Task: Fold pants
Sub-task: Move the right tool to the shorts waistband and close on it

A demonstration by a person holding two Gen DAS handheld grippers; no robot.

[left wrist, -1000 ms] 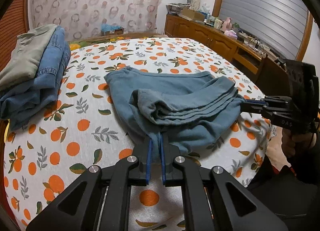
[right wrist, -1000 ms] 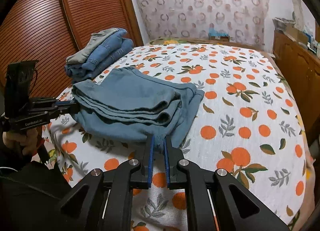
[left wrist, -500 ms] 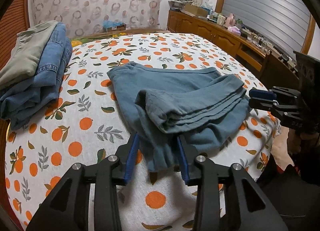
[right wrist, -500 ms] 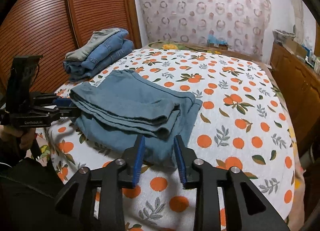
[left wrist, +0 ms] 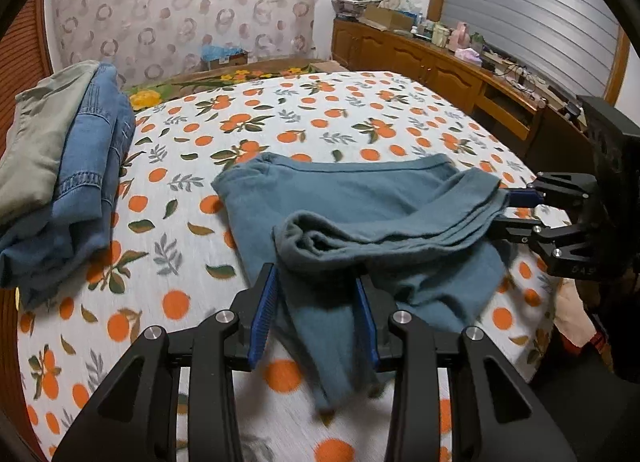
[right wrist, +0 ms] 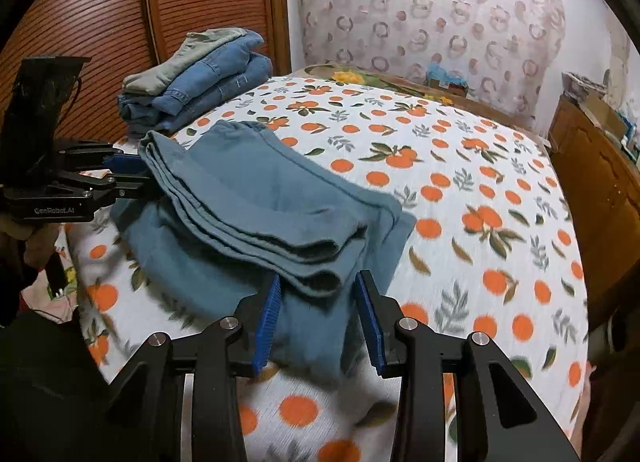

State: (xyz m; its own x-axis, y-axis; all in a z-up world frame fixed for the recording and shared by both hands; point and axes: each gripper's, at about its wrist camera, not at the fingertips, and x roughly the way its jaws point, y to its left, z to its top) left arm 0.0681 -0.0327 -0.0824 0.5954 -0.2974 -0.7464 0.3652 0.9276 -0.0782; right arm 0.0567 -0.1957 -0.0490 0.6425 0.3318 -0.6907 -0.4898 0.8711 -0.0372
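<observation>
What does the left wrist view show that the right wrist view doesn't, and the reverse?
Only the left wrist view shows the window shutter above the cluttered wooden sideboard. Only the right wrist view shows the slatted wooden wardrobe doors. Both show the teal pants folded on the orange-print bedsheet, the stack of folded jeans behind them, and the left gripper and right gripper, each open at an opposite end of the pants.
</observation>
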